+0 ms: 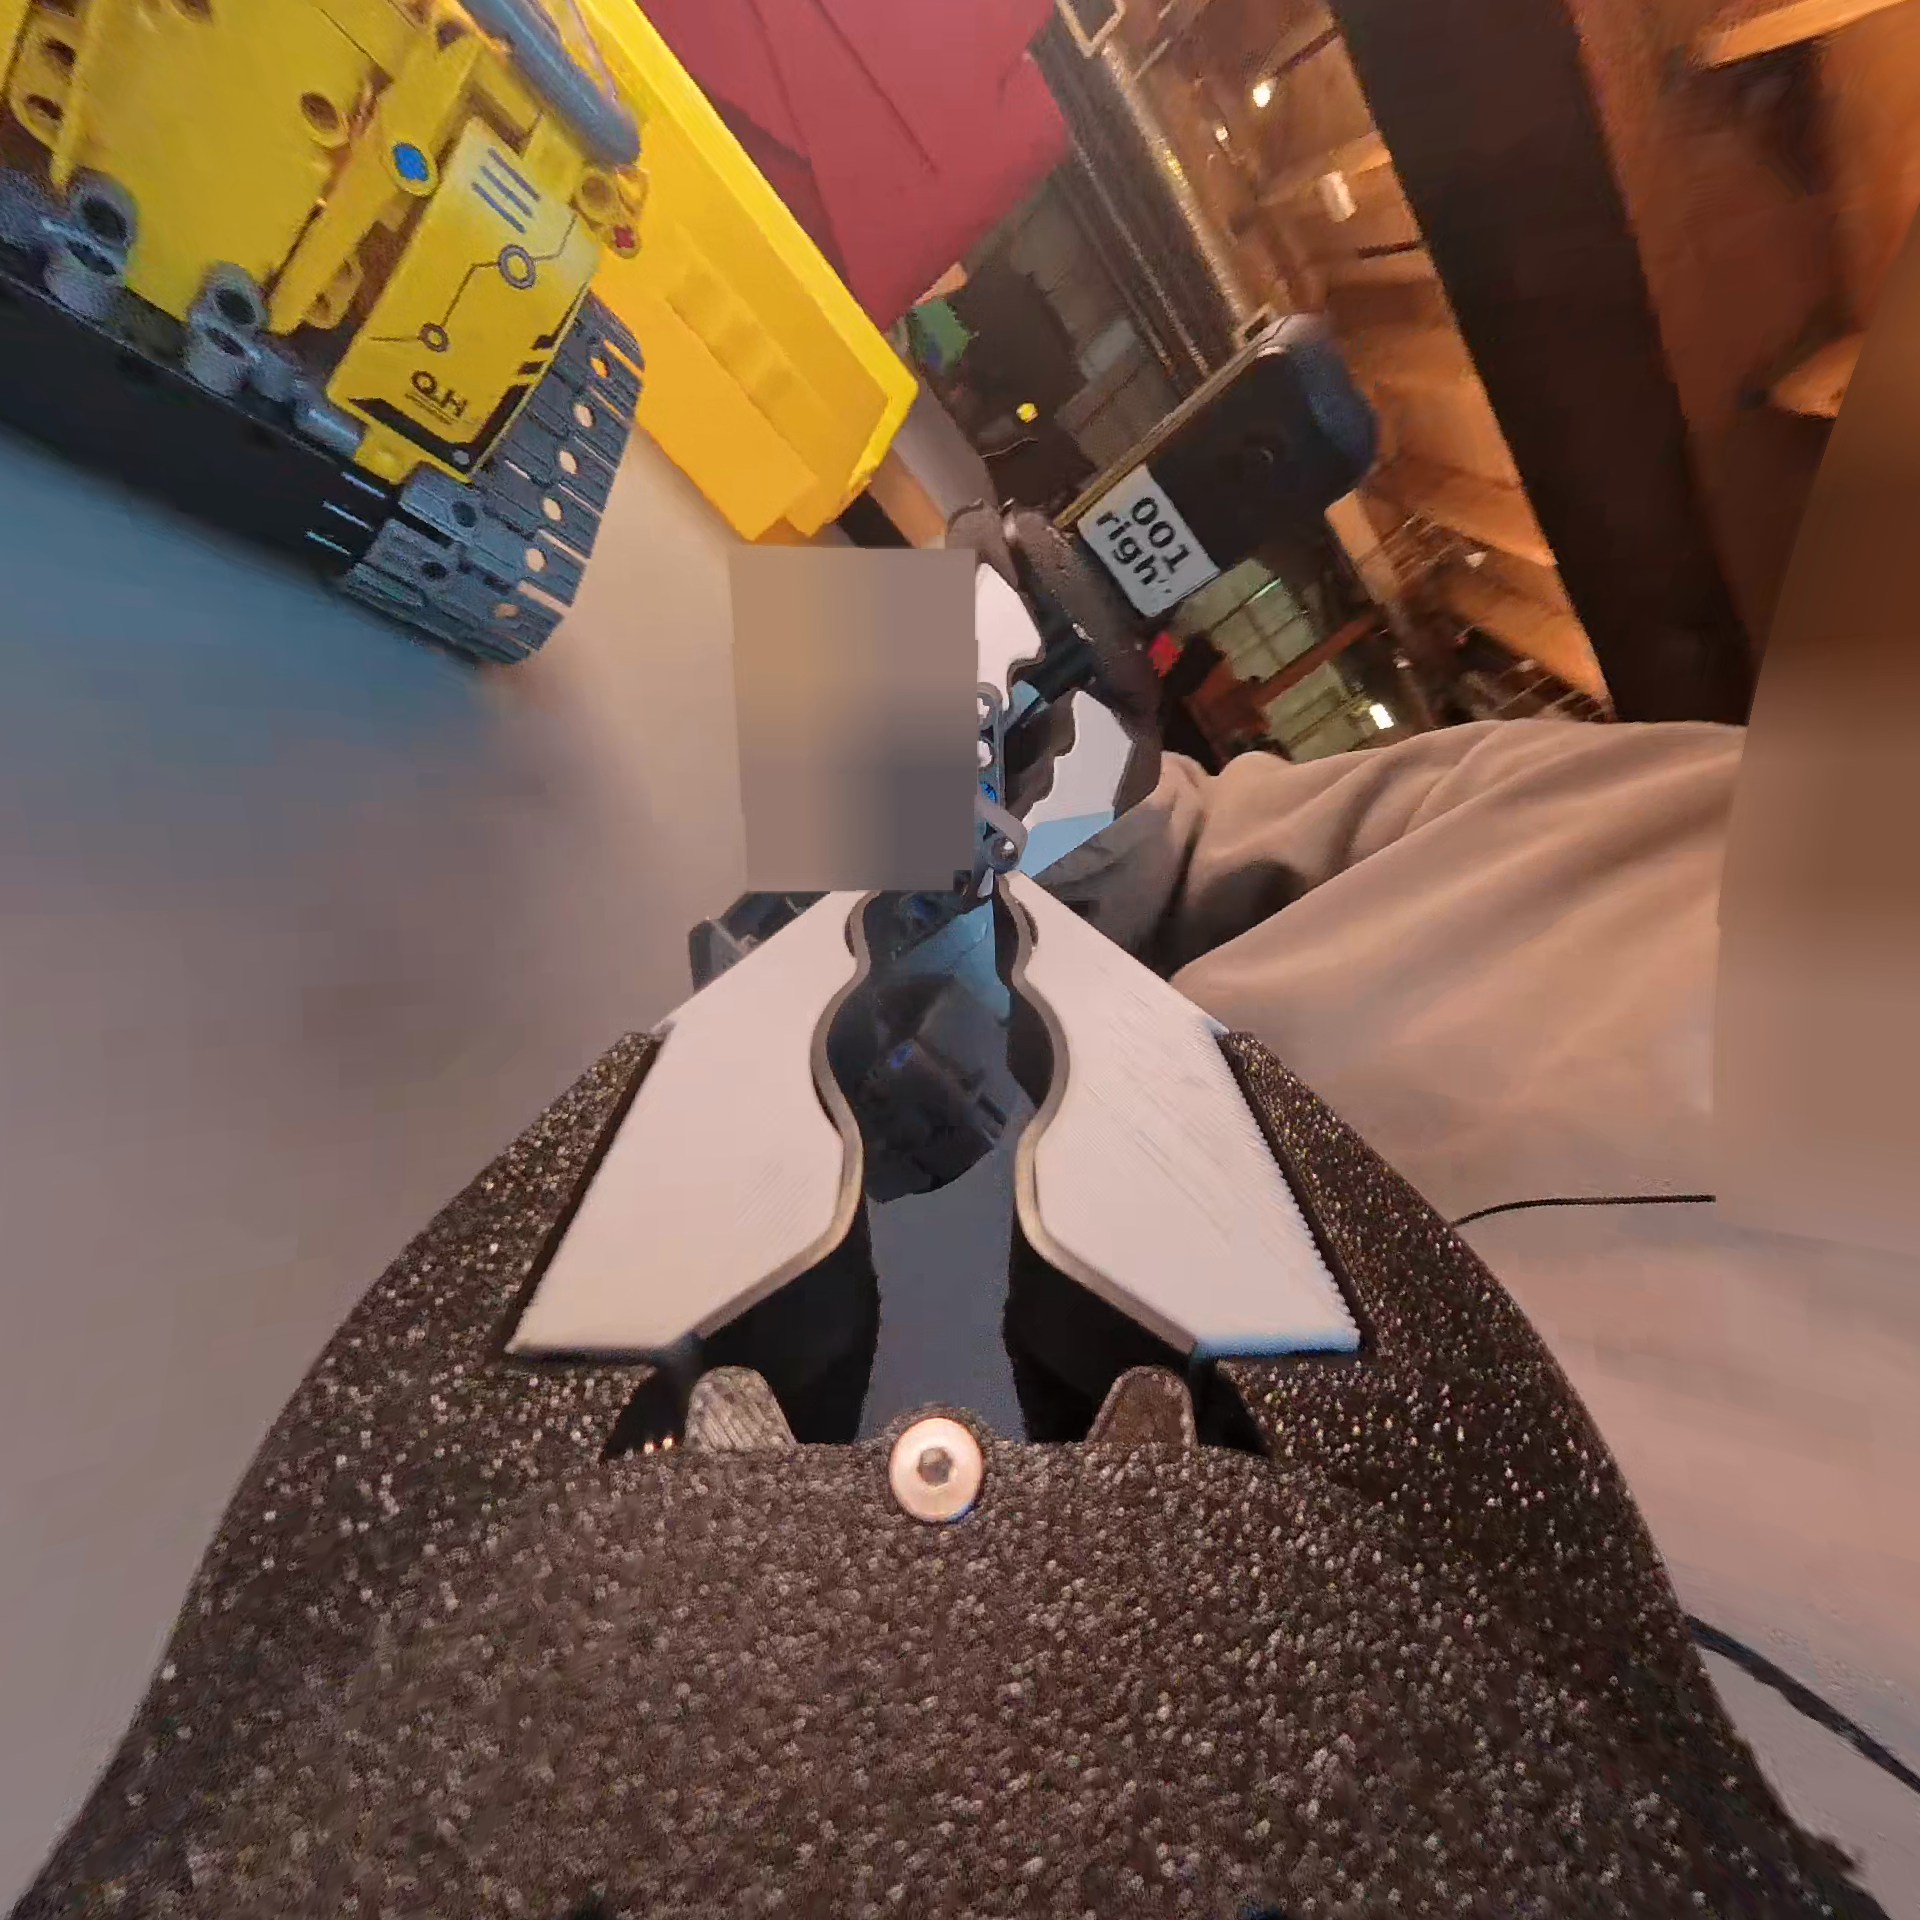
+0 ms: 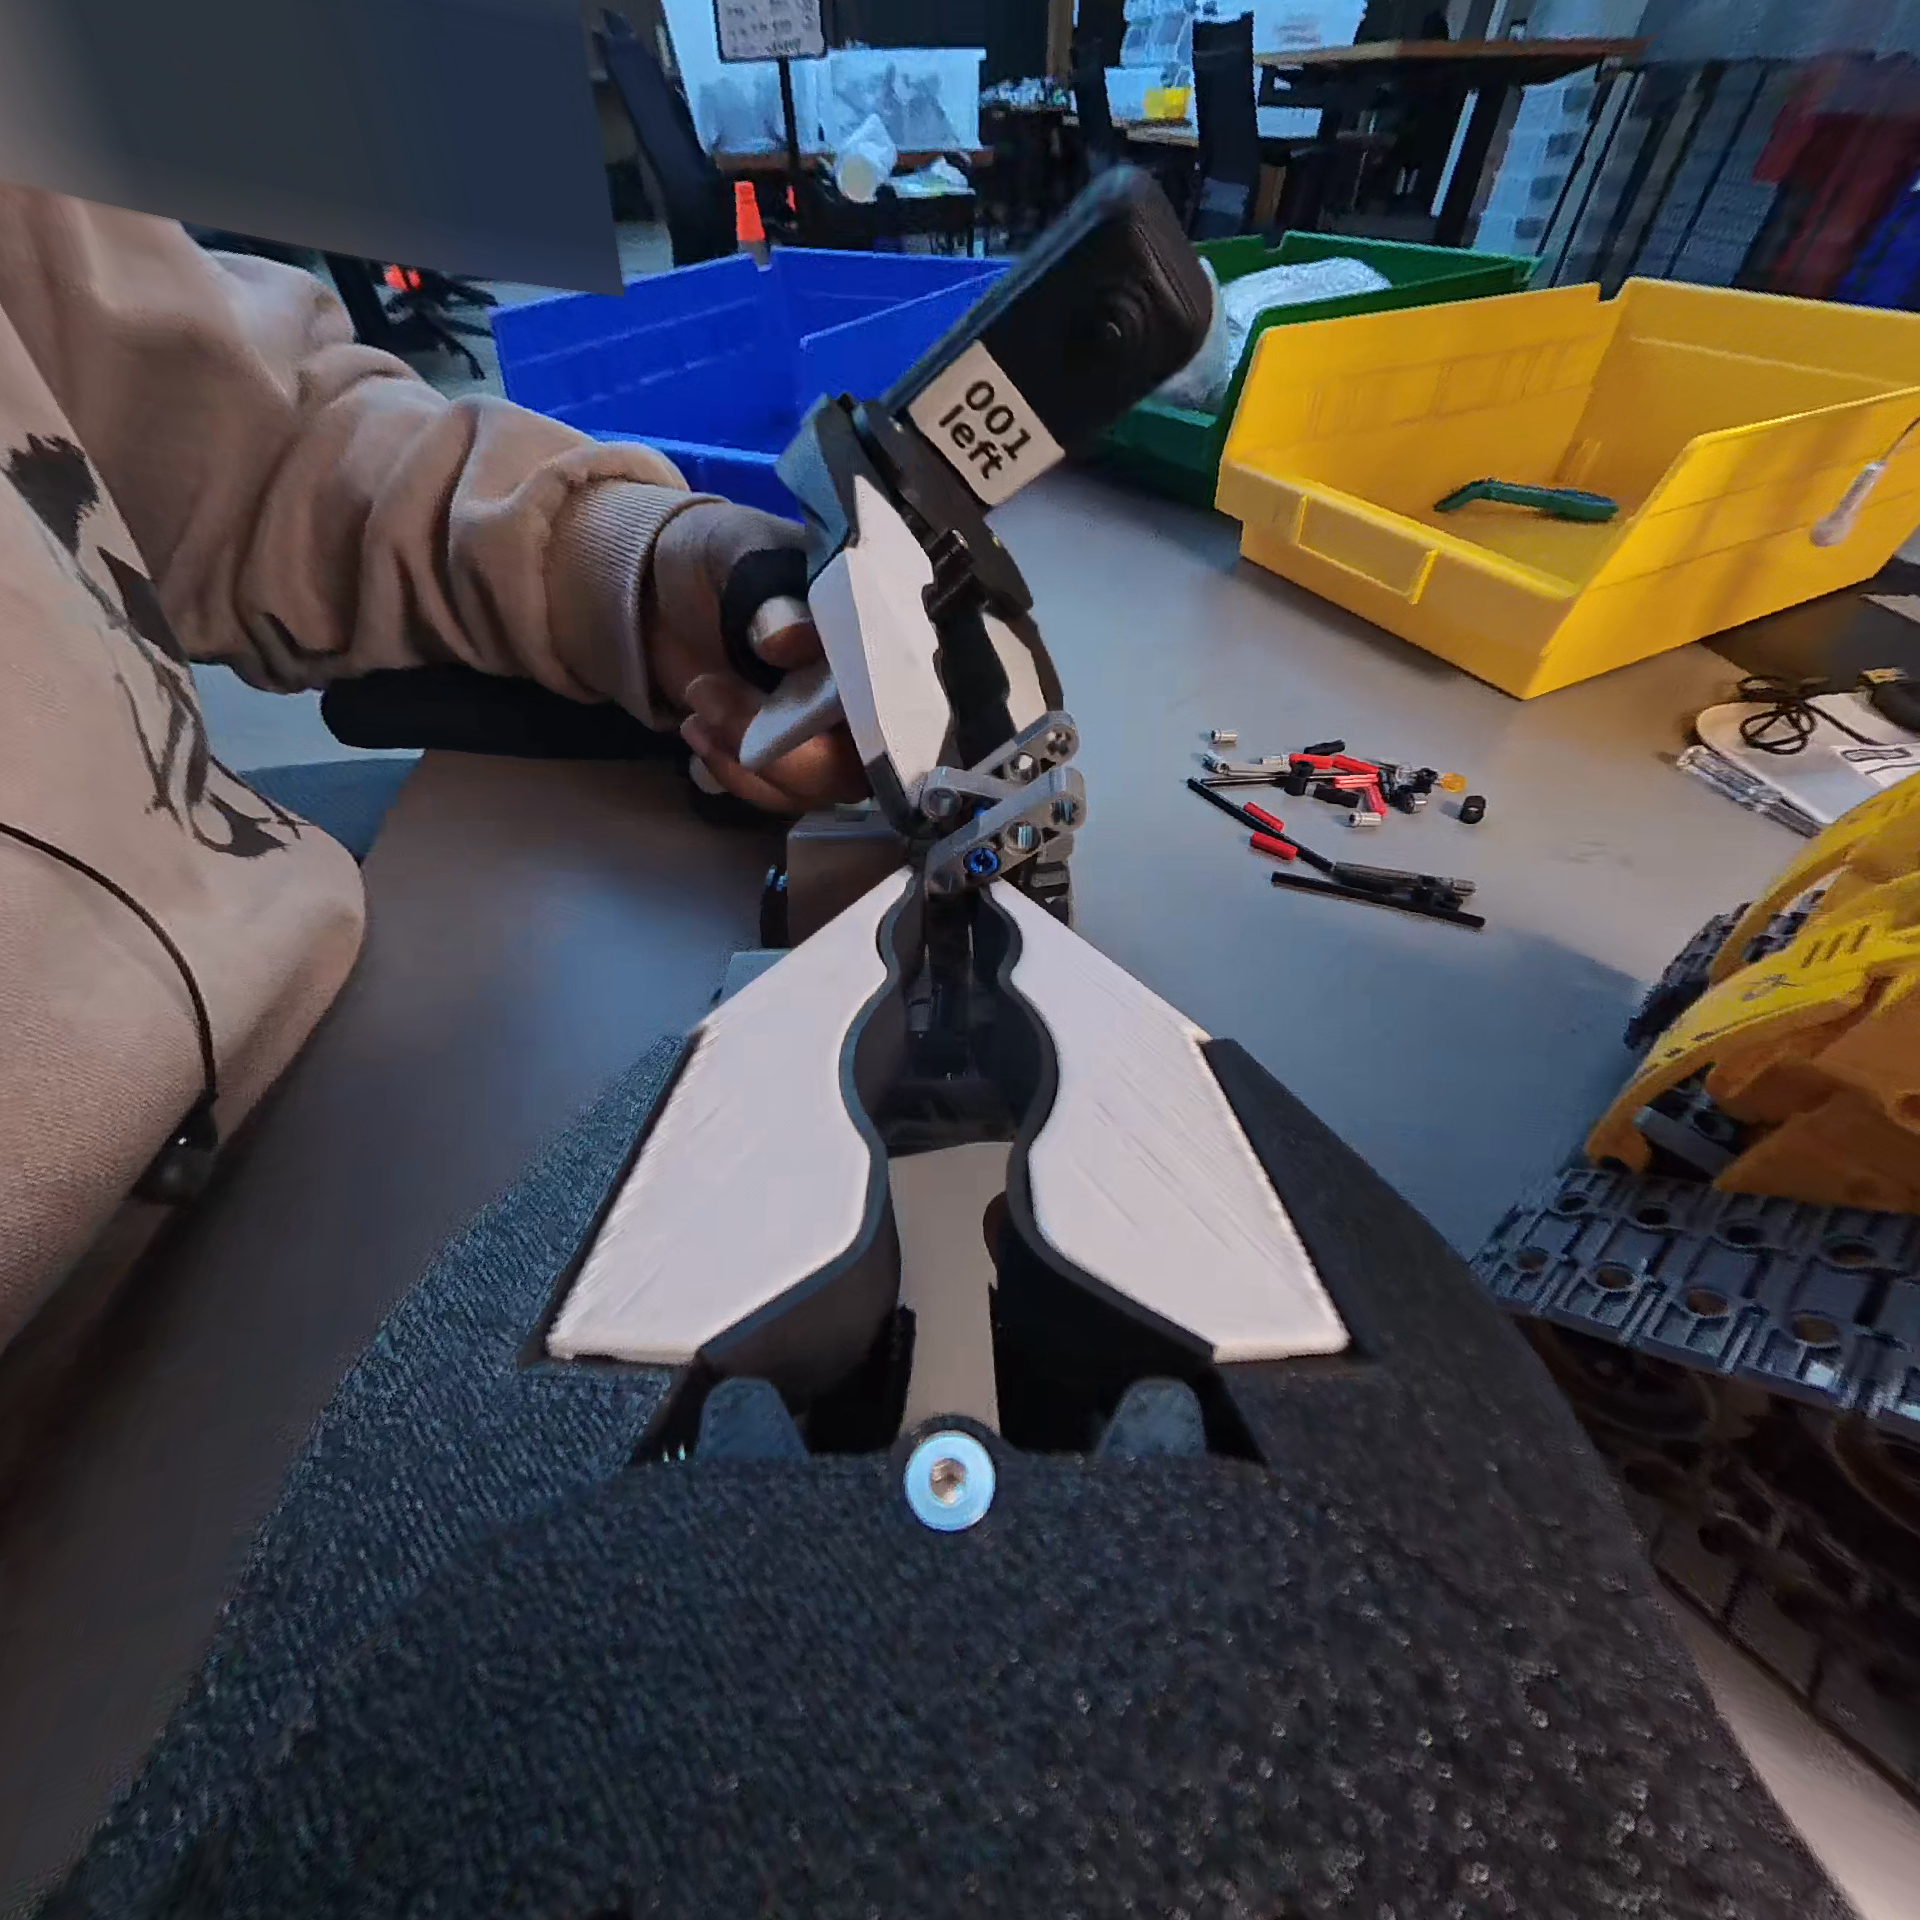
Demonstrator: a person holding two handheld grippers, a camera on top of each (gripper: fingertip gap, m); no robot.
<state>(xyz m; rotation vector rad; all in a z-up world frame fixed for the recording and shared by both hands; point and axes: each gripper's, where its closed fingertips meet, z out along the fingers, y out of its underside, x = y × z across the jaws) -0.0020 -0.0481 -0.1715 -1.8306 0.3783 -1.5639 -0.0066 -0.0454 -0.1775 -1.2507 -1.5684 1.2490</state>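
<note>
A small grey-and-black assembly of perforated plastic building beams (image 2: 1003, 805) is gripped from two sides, above the grey surface (image 2: 1247, 997). The jaws of the right gripper (image 2: 951, 899) are drawn narrow, and the lower black part of the assembly is clamped between its white fingers (image 2: 1132, 1132). The left gripper (image 2: 914, 821) is seen across from it, angled downward, its tips closed on the upper grey beams; it is held by a hand (image 2: 758, 717) in a beige sleeve (image 2: 416, 520).

In the left wrist view, the left gripper (image 1: 982, 894) is seen with narrow jaws, a dark part of the assembly (image 1: 925, 1081) lying between the white fingers (image 1: 727, 1143); the contact at the very tips is partly hidden by a blurred patch. The right gripper (image 1: 1049, 665) is seen beyond.

A yellow tracked toy vehicle built of bricks (image 2: 1787, 1049) stands to the right on the surface. A scatter of small red, black and grey pins and axles (image 2: 1340, 810) lies beyond the assembly. A yellow plastic bin (image 2: 1558, 582) with a green tool (image 2: 1527, 501) inside, a blue bin (image 2: 727, 343) and a green bin (image 2: 1382, 260) are set farther back.
</note>
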